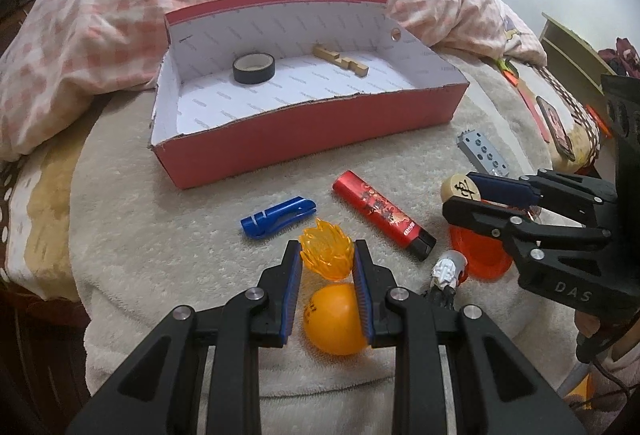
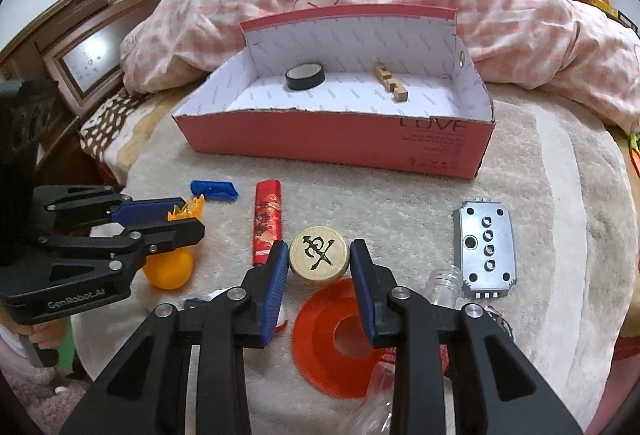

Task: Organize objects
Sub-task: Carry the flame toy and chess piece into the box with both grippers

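Left wrist view: our left tool (image 1: 327,255) pinches the orange flame piece (image 1: 328,253) by its edges — brittle spikes could slip free. The red box (image 1: 304,139) lies ahead, open room between.

Right wrist view: our right tool (image 2: 320,255) grips the wooden chess piece (image 2: 319,258) — its round rim could pop out; the box's front wall needs clearing.

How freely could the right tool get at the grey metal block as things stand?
Probably not right away: the right tool is shut on the wooden chess piece. The grey metal block lies uncovered on the blanket just beside it, so the way itself looks free.
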The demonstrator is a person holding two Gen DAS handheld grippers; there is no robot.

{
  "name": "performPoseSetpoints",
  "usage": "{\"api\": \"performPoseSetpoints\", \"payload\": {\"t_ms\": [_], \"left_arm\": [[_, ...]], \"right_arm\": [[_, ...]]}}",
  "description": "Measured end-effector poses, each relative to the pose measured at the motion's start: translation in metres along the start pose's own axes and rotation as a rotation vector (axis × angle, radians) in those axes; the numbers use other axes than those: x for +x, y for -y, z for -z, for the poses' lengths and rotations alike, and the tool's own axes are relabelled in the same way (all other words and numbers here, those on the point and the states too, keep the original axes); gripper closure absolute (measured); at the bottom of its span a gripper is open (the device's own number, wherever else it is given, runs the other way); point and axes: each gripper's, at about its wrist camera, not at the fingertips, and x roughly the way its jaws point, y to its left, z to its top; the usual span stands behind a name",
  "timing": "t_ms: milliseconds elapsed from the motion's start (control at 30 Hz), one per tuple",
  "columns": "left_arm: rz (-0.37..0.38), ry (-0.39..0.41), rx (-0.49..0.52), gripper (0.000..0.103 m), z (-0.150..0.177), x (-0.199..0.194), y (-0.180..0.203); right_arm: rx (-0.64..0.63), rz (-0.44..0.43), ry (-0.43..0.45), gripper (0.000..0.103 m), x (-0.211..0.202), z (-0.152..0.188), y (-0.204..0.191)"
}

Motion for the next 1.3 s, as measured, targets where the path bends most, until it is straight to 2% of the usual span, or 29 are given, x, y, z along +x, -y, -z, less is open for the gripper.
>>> {"api": "performPoseSetpoints", "payload": {"t_ms": [233, 433, 667, 1000, 1300], "left_arm": [[-0.002, 0.044, 0.007, 0.079, -0.01, -0.014, 0.0], [-0.006, 0.088, 0.027, 0.078, -0.035, -0.021, 0.001], [-0.011, 0.124, 0.023, 0.078, -0.071, -0.011, -0.006], [-0.04, 0.103, 0.003, 0.078, -0.123, 0.038, -0.028], [-0.11, 0.094, -0.049, 0.078, -0.142, 0.079, -0.054]], "right_arm": [[-0.018, -0.01, 0.033, 0.07, -0.015, -0.007, -0.006], [-0.033, -0.007, 0.062, 0.07, -0.024, -0.025, -0.004], [-0.037, 0.019, 0.093, 0.07, -0.021, -0.052, 0.004], [-0.021, 0.111, 0.089, 0.07, 0.024, -0.109, 0.029], [0.002, 0.152, 0.035, 0.07, 0.071, -0.135, 0.058]]}}
